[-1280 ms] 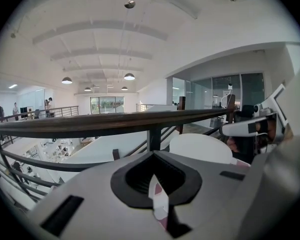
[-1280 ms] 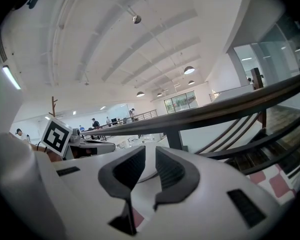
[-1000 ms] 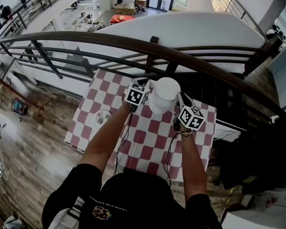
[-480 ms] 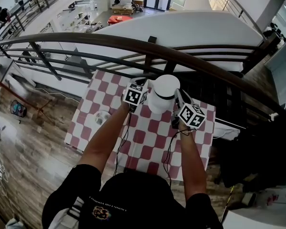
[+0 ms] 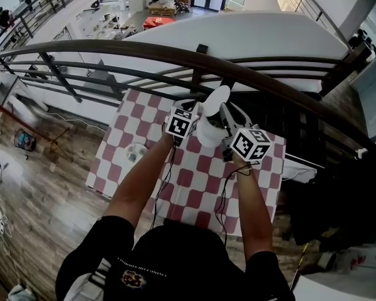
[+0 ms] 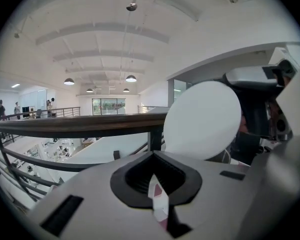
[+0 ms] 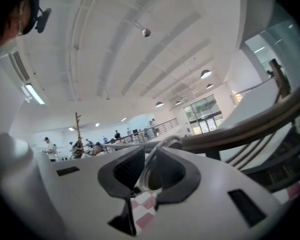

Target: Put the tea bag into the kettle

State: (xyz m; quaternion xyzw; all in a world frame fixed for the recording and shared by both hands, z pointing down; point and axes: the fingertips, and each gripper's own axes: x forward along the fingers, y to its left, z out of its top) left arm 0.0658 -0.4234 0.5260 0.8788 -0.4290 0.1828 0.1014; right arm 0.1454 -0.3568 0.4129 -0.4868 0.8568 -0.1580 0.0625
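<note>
A white kettle (image 5: 207, 133) stands at the far side of the red-and-white checked table (image 5: 194, 184). Its round white lid (image 5: 217, 99) is raised off the kettle and tilted on edge, with my right gripper (image 5: 229, 115) shut on it. The left gripper view shows the lid (image 6: 202, 120) as a white disc. In the right gripper view a shiny rim of the lid (image 7: 157, 154) sits between the jaws of my right gripper (image 7: 150, 176). My left gripper (image 5: 189, 108) stays beside the kettle's left side. The jaws of my left gripper (image 6: 157, 199) leave only a slit showing the cloth. No tea bag is clearly visible.
A small round whitish object (image 5: 136, 152) lies on the table's left part. A dark curved railing (image 5: 175, 58) runs just behind the table, with an open drop to a lower floor beyond. Wooden floor surrounds the table.
My right gripper has risen and swung up, lifting the lid from flat on the kettle to tilted above it. The left gripper has kept still.
</note>
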